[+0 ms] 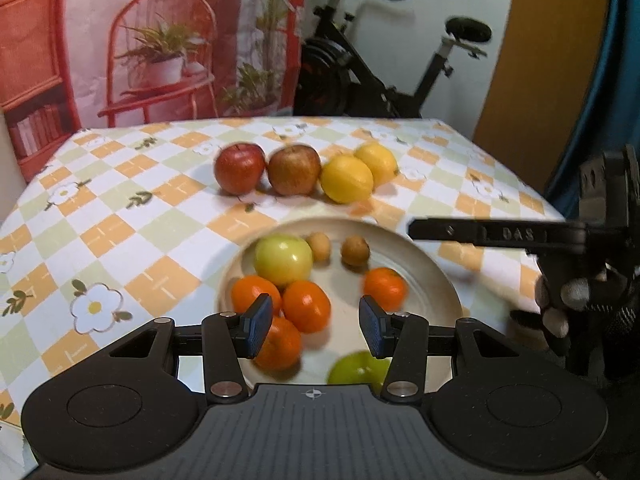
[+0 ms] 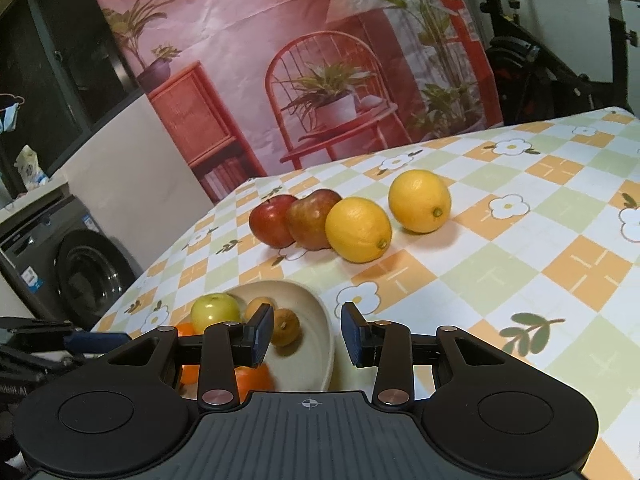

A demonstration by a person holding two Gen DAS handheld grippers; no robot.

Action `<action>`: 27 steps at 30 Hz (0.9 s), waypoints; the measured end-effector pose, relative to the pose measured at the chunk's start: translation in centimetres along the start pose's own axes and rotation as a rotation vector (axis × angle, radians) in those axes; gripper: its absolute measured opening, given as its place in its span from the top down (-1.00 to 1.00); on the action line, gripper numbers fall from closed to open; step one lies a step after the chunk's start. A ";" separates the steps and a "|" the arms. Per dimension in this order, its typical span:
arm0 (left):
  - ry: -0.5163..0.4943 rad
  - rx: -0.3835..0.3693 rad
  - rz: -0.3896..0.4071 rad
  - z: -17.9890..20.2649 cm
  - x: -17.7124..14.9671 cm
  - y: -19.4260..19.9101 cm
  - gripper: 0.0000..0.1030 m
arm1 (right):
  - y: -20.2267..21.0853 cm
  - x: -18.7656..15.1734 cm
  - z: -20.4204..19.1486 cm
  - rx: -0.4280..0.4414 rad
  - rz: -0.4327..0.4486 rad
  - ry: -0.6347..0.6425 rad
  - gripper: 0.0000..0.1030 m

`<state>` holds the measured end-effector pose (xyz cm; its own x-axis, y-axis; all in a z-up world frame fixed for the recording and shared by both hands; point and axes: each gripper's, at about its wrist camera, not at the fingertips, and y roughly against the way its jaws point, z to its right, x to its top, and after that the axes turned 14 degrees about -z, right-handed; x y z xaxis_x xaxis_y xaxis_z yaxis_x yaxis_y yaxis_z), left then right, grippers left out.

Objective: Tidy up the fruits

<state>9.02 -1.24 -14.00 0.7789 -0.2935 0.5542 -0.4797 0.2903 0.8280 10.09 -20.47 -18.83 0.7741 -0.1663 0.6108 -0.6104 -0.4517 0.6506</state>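
A cream plate (image 1: 436, 280) holds a green apple (image 1: 283, 259), two small brown fruits (image 1: 355, 251), several oranges (image 1: 306, 306) and a second green fruit (image 1: 360, 368) at its near rim. Behind the plate, two red apples (image 1: 239, 168) and two lemons (image 1: 346, 178) form a row on the checked cloth. My left gripper (image 1: 316, 330) hovers over the plate, open, its pads touching no fruit. My right gripper (image 2: 307, 334) is open and empty above the right rim of the plate (image 2: 316, 320), facing the lemons (image 2: 358, 230) and apples (image 2: 272, 220). One of its fingers (image 1: 480, 234) reaches in from the right.
A printed backdrop (image 2: 320, 60) hangs behind the table. An exercise bike (image 1: 360, 72) stands past the far edge, and a washing machine (image 2: 92, 272) sits off the table's left side. A gloved hand (image 1: 568, 300) holds the right gripper.
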 end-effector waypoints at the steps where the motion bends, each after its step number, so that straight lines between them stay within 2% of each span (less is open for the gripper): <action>1: 0.013 0.004 0.013 -0.3 0.2 0.1 0.02 | 0.1 0.1 0.1 -0.003 0.003 0.000 0.31; 5: 0.053 0.028 0.044 -1.2 1.2 0.0 0.03 | 0.5 0.6 0.7 -0.013 0.017 -0.010 0.31; 9: 0.011 0.088 0.091 -1.0 3.4 -0.2 0.03 | 0.7 0.9 1.3 -0.025 0.022 -0.021 0.31; 15: 0.017 0.051 0.165 -1.2 6.1 -0.9 0.03 | 0.6 1.8 2.0 -0.088 0.019 -0.014 0.31; 22: 0.054 0.073 0.212 -3.6 8.6 -0.9 0.03 | -0.3 4.2 2.9 -0.147 0.052 -0.015 0.31; 27: 0.126 0.071 0.184 -5.5 9.6 -2.0 0.03 | -2.0 5.3 3.4 -0.146 0.030 -0.004 0.31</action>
<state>19.67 0.34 -10.75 0.7178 -0.1245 0.6850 -0.6420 0.2625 0.7204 15.97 -23.43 -18.50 0.7557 -0.1815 0.6293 -0.6509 -0.3145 0.6910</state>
